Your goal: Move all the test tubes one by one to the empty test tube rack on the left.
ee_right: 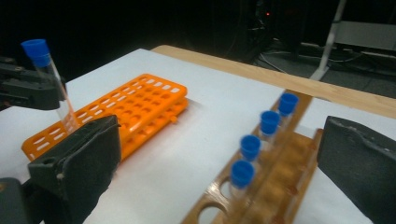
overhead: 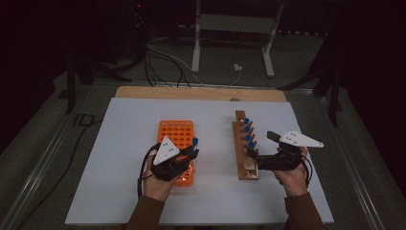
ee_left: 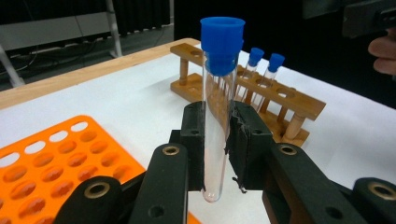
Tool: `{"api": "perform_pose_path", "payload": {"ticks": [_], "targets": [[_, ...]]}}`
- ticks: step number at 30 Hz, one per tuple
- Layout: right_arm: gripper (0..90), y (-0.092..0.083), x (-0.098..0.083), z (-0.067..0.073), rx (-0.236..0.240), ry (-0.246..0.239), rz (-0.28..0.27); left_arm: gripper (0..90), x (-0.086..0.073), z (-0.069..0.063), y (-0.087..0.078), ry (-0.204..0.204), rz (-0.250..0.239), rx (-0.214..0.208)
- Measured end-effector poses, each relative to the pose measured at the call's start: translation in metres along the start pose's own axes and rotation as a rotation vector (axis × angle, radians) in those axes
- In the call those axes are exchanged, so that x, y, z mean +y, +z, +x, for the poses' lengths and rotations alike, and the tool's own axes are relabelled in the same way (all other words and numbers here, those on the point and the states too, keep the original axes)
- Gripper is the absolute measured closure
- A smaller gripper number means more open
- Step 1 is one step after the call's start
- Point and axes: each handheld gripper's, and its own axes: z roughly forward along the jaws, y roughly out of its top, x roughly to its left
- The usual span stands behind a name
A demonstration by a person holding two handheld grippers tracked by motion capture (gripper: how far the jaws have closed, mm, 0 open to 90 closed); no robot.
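1. Left gripper (ee_left: 217,154): jaws clamped on a clear test tube (ee_left: 216,116) with a blue cap; tube near upright, round bottom hanging free below the pads; in the high view it sits over the right edge of the orange rack (overhead: 178,143), toward that rack's near end.
2. Orange rack: many empty round holes; lies left of the tabletop's (overhead: 119,158) centre, long side running near to far.
3. Right gripper (ee_right: 219,182): jaws spread wide, nothing between them; hovers at the near end of the wooden rack (overhead: 245,148), right of centre.
4. Wooden rack: four blue-capped tubes (ee_right: 259,144) stand in a row in its holes; the nearest holes are empty.
5. White tabletop; wooden strip along the far edge.
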Motion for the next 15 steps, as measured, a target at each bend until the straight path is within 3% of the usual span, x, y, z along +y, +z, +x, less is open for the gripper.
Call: {"api": "perform_pose_path", "payload": {"ticks": [15], "targets": [[0.2,-0.009,-0.006,-0.006,-0.010,0.019,-0.011,76.9,-0.023,0.000,-0.006,-0.009,0.041,0.012]]}}
